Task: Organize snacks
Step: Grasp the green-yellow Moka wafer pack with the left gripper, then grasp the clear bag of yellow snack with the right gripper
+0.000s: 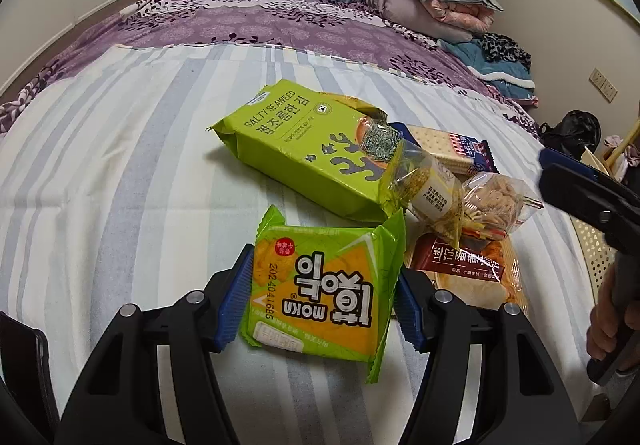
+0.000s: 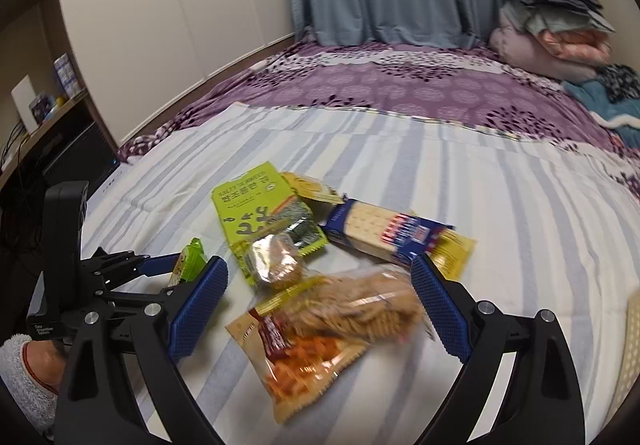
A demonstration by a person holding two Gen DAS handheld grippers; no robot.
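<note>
A green-and-yellow MOKA packet (image 1: 320,285) lies on the striped sheet (image 1: 120,185), and my left gripper (image 1: 322,307) is shut on it, one blue pad pressed to each side. The right wrist view shows that gripper (image 2: 176,265) at the left with the packet's green edge (image 2: 192,259). Beyond lies a heap: a green seaweed pack (image 1: 304,149), a blue cracker pack (image 1: 452,149), a small round snack (image 1: 424,189), a clear bag of brown sticks (image 1: 496,201) and an orange-brown bag (image 1: 460,269). My right gripper (image 2: 320,309) hangs open over the stick bag (image 2: 360,309) and orange bag (image 2: 312,361), pads apart from both.
A purple flowered duvet (image 2: 400,85) covers the far half of the bed, with folded blankets (image 2: 552,33) stacked at the back right. White wardrobe doors (image 2: 160,5) and a shelf (image 2: 52,109) stand to the left. A cream perforated surface (image 1: 596,249) borders the bed on the right.
</note>
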